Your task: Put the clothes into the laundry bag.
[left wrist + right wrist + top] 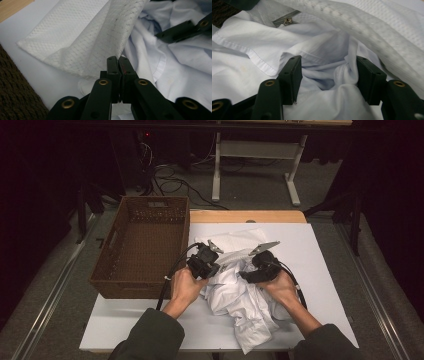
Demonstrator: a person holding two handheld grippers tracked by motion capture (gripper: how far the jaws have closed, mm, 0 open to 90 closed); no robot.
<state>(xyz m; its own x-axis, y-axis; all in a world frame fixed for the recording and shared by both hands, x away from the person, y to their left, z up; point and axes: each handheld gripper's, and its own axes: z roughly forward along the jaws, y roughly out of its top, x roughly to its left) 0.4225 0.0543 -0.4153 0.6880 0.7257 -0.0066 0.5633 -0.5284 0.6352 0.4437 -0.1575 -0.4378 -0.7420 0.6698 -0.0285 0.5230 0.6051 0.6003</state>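
Our right gripper [327, 77], jaws spread with a bunched fold between them, rests on the white shirt [240, 302] at lower centre of the high view; the left gripper [117, 62], closed, pinches the mesh bag [82, 42] just upper left.

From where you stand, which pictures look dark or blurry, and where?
High view: lit white table, room beyond nearly black. Left gripper view: shut jaws sharp, brown basket soft at the corner. Right gripper view: white shirt crisp between open jaws, mesh bag above blurred.
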